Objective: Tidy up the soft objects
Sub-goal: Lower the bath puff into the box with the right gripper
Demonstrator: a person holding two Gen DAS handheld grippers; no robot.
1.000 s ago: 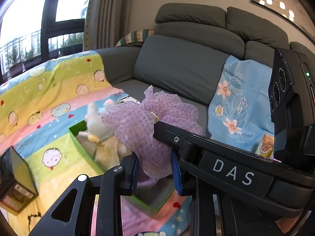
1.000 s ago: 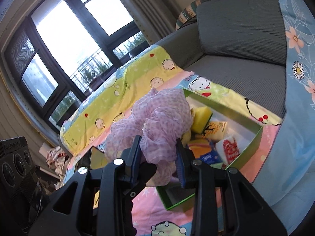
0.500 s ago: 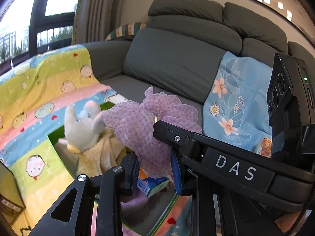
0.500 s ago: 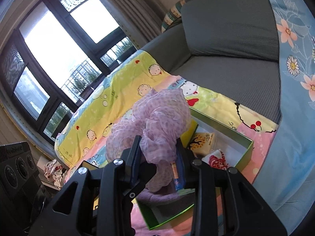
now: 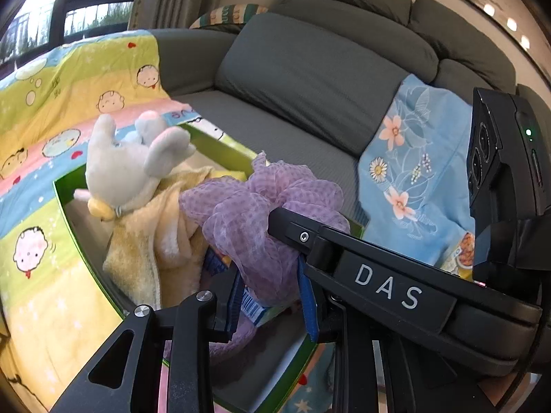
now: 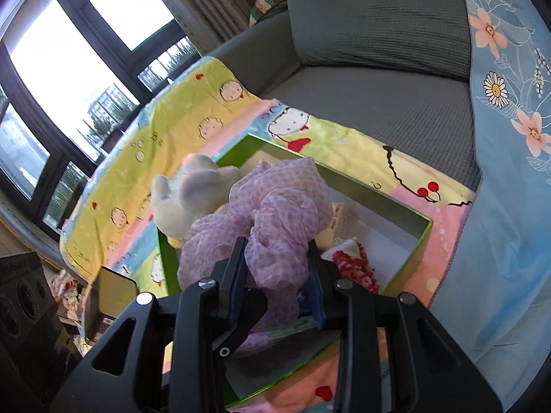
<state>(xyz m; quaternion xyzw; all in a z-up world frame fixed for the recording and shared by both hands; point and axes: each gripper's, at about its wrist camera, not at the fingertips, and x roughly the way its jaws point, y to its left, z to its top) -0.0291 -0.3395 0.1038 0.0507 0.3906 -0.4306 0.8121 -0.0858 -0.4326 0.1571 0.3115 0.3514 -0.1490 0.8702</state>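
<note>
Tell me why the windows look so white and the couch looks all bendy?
Right wrist view: daylight overexposes the windows, so the panes glare white. Left wrist view: the fisheye lens curves the gray couch and darkens the corners. Both views: the purple cloth stays sharp.

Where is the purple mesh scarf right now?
Both wrist views show the purple mesh scarf bunched between the left hand-held gripper and right hand-held gripper, above the green box, beside the white plush toy.
</note>
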